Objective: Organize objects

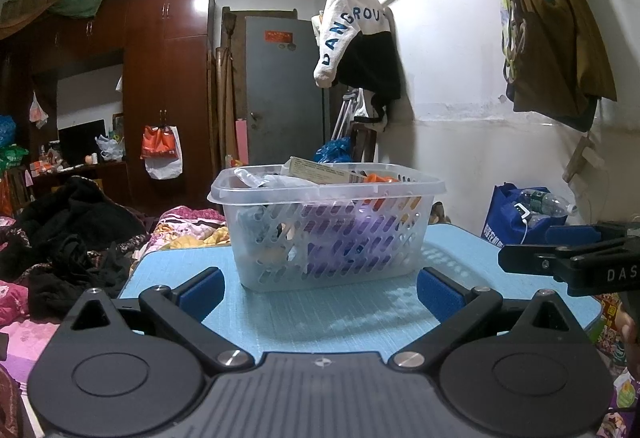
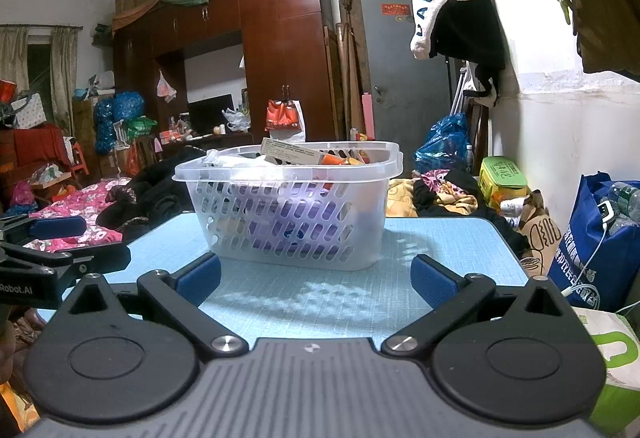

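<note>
The translucent, slotted plastic basket has a smooth, faintly glossy rim. It sits on a light-blue tabletop with a fine woven-looking grid texture — matt, no glare. A pale cardboard box lies in the basket, dull-surfaced paper. The left gripper and right gripper look like matt black plastic with bright metal pivot pins, and their blue finger pads look soft and slightly rough. Behind, the reddish-brown wooden wardrobe is lacquered — glossy, catching the lamp. A white knitted cloth garment with blue letters hangs by the wall.
</note>
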`<state>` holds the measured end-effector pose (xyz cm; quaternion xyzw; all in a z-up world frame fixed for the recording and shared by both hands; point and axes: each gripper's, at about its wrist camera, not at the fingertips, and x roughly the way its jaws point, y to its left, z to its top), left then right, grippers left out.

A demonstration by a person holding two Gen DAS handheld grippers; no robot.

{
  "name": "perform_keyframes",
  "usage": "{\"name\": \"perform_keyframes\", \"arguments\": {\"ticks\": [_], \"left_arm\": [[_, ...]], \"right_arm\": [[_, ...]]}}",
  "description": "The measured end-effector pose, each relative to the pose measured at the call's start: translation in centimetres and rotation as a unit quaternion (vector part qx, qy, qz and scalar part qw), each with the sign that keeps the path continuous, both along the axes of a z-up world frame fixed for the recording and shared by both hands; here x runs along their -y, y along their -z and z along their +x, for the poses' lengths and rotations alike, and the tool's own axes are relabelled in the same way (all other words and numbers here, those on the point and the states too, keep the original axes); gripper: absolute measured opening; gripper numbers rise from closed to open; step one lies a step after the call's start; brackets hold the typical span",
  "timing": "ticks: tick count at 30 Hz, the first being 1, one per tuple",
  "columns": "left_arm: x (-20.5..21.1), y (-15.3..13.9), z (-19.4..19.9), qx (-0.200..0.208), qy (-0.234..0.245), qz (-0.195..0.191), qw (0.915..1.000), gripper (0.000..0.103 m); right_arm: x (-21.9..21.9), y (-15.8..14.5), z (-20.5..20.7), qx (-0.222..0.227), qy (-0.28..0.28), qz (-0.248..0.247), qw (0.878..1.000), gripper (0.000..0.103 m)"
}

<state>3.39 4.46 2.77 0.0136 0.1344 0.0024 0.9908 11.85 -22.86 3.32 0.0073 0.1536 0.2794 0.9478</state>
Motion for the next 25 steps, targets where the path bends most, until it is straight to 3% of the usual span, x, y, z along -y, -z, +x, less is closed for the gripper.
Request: {"name": "perform_keyframes", "arguments": {"ticks": [25], "left_arm": [[0.38,0.29,-0.1,0.01,0.007,0.004,0.9999,0.103]], "right_arm": [[0.08,-0.04,-0.02,0.001,0.001,-0.001,1.0,0.103]]}}
